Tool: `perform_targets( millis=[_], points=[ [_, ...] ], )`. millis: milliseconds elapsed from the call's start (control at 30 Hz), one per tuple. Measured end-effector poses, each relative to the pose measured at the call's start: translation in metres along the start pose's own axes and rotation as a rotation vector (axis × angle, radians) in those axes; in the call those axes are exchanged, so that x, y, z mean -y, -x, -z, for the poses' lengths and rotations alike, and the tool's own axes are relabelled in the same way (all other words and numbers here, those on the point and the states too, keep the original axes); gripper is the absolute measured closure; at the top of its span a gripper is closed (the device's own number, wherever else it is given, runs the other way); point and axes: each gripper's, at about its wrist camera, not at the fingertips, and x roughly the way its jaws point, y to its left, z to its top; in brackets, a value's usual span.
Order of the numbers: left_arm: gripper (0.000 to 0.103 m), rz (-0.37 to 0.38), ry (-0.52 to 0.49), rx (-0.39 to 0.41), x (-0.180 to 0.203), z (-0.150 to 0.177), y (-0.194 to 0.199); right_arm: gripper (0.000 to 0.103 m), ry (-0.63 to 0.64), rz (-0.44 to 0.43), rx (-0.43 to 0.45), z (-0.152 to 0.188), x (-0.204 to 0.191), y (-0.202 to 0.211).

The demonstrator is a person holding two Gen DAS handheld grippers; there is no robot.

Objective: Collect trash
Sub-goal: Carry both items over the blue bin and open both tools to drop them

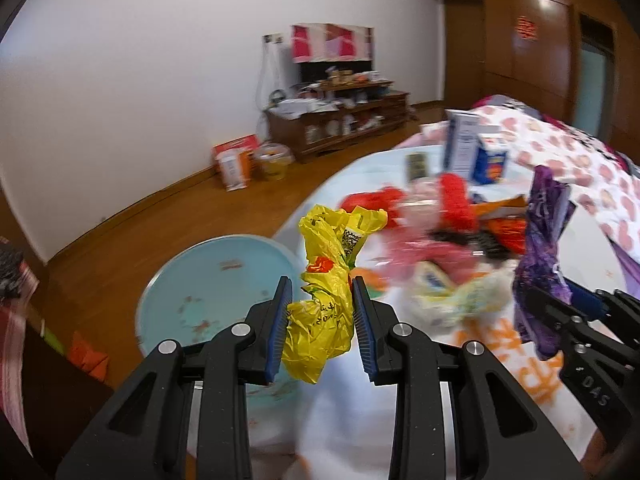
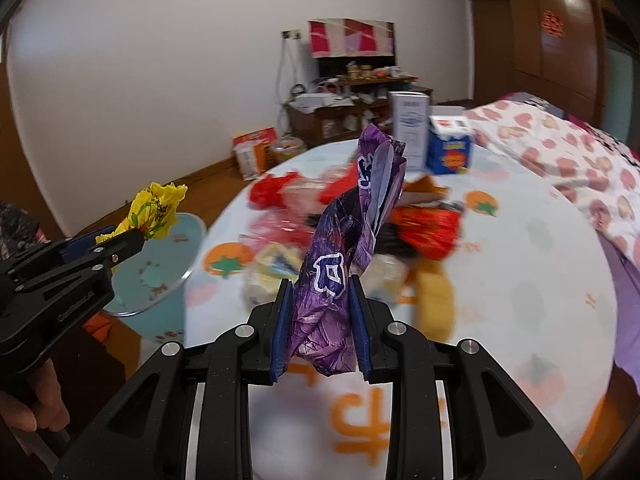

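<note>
Left gripper (image 1: 320, 324) jaws clamp a crumpled yellow bag (image 1: 326, 280) above the light-blue basin (image 1: 208, 280). Right gripper (image 2: 320, 336) jaws clamp a purple wrapper (image 2: 344, 248) over the surface (image 2: 540, 280), where blurred red wrappers (image 2: 428, 228) and two cartons (image 2: 450, 148) lie ahead.

"DAS" on right gripper (image 1: 591, 390) body; purple wrapper (image 2: 338, 276) shows white glyph, possibly "口"; other print too blurred.

The left gripper (image 1: 320, 328) points toward 12 o'clock, its two blue pads squeezed on a yellow bag (image 1: 326, 292). The right gripper (image 2: 320, 328), at its 3 o'clock side, is squeezed on a purple wrapper (image 2: 344, 264).
</note>
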Motion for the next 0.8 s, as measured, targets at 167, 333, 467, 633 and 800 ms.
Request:
perform_targets(
  millis=[167,333,467,633,800],
  points=[
    [0.072,-0.092,0.052,-0.022,-0.035,0.003,-0.01,0.074,0.04,-0.06,-0.015,-0.008,-0.029,-0.017],
    [0.072,-0.164,0.103,-0.059,-0.068,0.004,-0.024,0.074,0.083,-0.118,-0.038,-0.016,-0.06,-0.038],
    [0.072,-0.209,0.131,-0.074,-0.092,0.009,-0.033,0.074,0.127,-0.163,-0.057,-0.021,-0.089,-0.056],
    [0.072,-0.241,0.167,-0.098,-0.116,0.012,-0.046,0.074,0.17,-0.209,-0.087,-0.025,-0.121,-0.082],
    [0.072,-0.258,0.196,-0.135,-0.135,0.017,-0.064,0.074,0.21,-0.245,-0.135,-0.026,-0.146,-0.109]
  ],
)
